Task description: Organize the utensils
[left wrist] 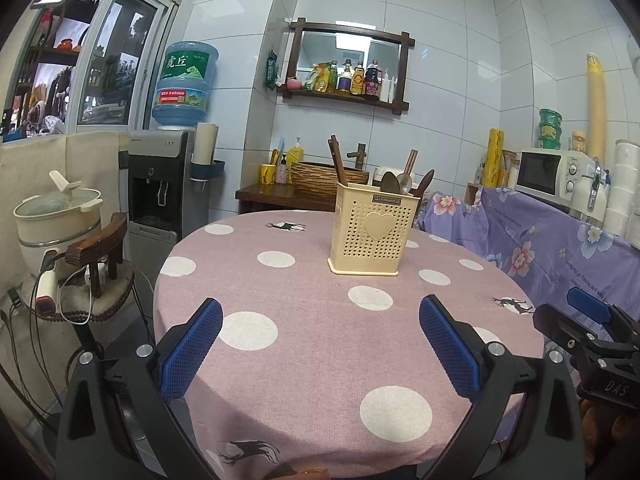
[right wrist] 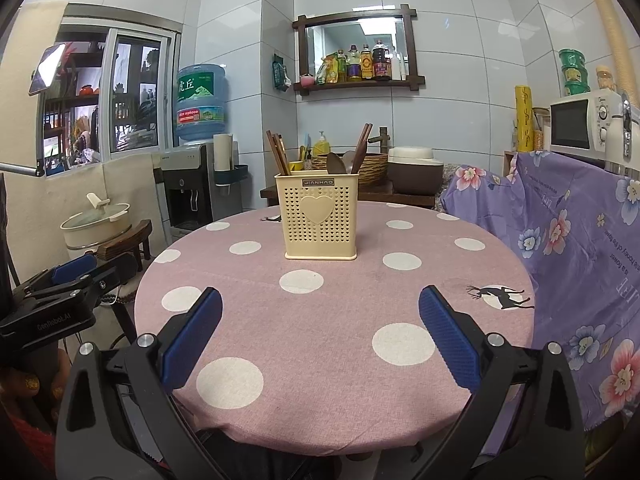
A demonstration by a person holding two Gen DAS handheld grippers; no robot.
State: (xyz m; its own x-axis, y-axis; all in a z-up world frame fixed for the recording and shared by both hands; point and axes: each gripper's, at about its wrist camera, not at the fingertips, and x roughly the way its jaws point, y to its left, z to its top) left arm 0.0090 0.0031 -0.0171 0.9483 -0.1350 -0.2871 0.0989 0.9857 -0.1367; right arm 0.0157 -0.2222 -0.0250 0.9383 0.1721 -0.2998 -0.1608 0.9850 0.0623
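Cream plastic caddy stands upright near mid-table on the pink dotted cloth, w/ chopsticks and spoons already poking out the top. Left gripper and right gripper both spread wide, nothing held, well short of the caddy. Risks, imo: the caddy looks light and tall, so a sideways nudge could tip it; dragging a finger could bunch the cloth and shift it.

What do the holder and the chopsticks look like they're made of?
Holder: likely matte cream plastic, judging by the moulded heart and punched holes. Chopsticks: dark brown, probably wood or lacquered wood; too small to be sure.
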